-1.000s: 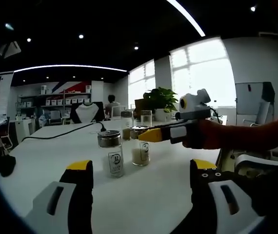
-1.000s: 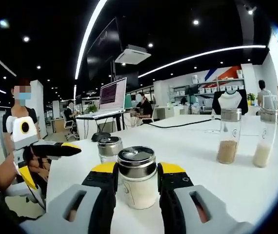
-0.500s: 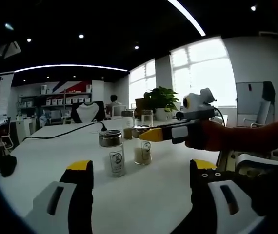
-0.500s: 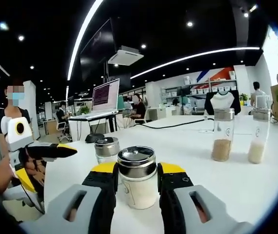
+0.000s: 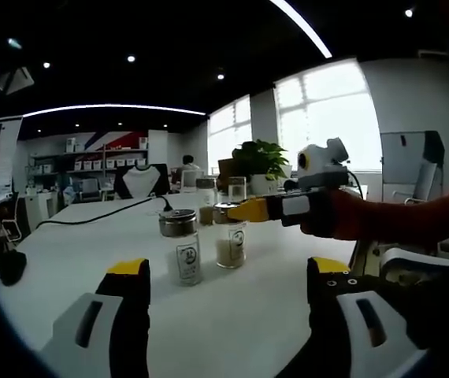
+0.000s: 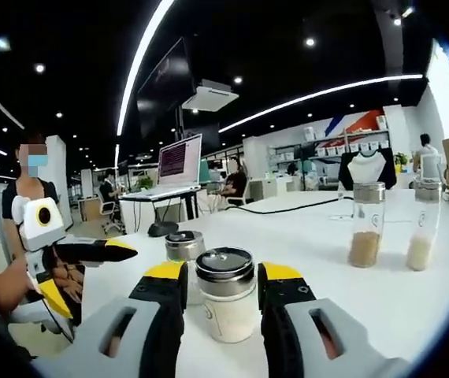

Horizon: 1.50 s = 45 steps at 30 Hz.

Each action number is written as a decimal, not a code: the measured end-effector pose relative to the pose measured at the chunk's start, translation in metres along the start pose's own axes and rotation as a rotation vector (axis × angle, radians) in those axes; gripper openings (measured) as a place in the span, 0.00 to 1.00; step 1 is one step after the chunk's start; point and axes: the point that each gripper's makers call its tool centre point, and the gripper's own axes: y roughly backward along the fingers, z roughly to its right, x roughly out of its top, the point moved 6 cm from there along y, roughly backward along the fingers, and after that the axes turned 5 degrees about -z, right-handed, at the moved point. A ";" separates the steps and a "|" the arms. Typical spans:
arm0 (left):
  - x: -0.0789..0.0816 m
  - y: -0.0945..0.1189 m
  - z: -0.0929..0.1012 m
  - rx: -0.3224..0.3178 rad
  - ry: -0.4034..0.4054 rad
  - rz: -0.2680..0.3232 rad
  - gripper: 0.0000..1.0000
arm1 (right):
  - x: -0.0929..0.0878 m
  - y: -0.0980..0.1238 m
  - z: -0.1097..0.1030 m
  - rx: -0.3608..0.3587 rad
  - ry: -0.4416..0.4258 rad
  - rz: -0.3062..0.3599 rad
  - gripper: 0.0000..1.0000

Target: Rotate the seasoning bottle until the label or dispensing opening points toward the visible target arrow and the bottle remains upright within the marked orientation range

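Right gripper (image 6: 223, 282) sits low centre of the right gripper view, jaws narrow and clamped on the seasoning bottle (image 6: 226, 305): squat glass jar, silver metal lid, white contents, upright on the white table (image 6: 382, 303). Yellow jaw tips press its sides just under the lid. A second jar (image 6: 183, 250) with a silver lid stands right behind it, partly hidden, slightly left.

Same view, right side: two tall shakers, one with brown contents (image 6: 366, 225), one with pale contents (image 6: 423, 223), well apart from the held bottle. Left gripper shows at left edge, yellow tip pointing right. Black cable (image 6: 287, 209) runs across the far tabletop; laptop (image 6: 179, 161) on a desk behind.

Left gripper view: left gripper (image 5: 224, 277) at bottom, jaws spread wide, nothing between them. Centre frame, the seasoning bottle (image 5: 229, 245) held by the right gripper (image 5: 248, 211), which comes in from the right. The second jar (image 5: 181, 247) stands just left of it. Potted plant (image 5: 261, 163) behind, by the windows. No arrow or marking discernible on the table.
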 end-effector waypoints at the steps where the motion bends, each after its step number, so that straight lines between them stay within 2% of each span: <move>1: -0.001 -0.001 0.000 -0.001 0.000 -0.002 0.86 | -0.003 -0.002 0.000 -0.009 0.009 -0.014 0.35; 4: -0.002 -0.001 0.002 -0.005 -0.001 -0.010 0.86 | -0.006 -0.004 0.003 -0.019 -0.021 -0.006 0.31; 6: -0.001 -0.001 0.002 -0.006 -0.005 -0.008 0.86 | -0.007 -0.003 0.007 -0.042 -0.085 0.009 0.31; 12: -0.001 0.000 -0.002 0.000 0.004 0.000 0.86 | -0.006 -0.002 0.006 -0.052 -0.069 0.005 0.31; 21: -0.003 -0.001 0.000 -0.010 0.003 -0.010 0.86 | -0.007 -0.002 0.002 -0.112 -0.069 0.013 0.31; 31: -0.002 -0.002 0.000 -0.013 0.006 -0.005 0.87 | -0.007 -0.001 0.002 -0.114 -0.078 0.016 0.31; 35: 0.001 -0.001 -0.001 -0.002 0.021 0.016 0.93 | -0.008 -0.003 0.004 -0.098 -0.099 -0.014 0.32; 40: 0.001 0.001 -0.005 0.010 0.031 0.014 0.98 | 0.001 0.000 0.004 -0.074 -0.087 0.005 0.39; 43: 0.000 0.000 -0.006 0.013 0.041 0.011 1.00 | 0.007 0.001 -0.002 -0.065 -0.004 -0.001 0.44; 45: -0.001 0.000 -0.003 -0.004 0.030 -0.004 1.00 | 0.011 0.002 -0.001 -0.068 0.006 0.008 0.44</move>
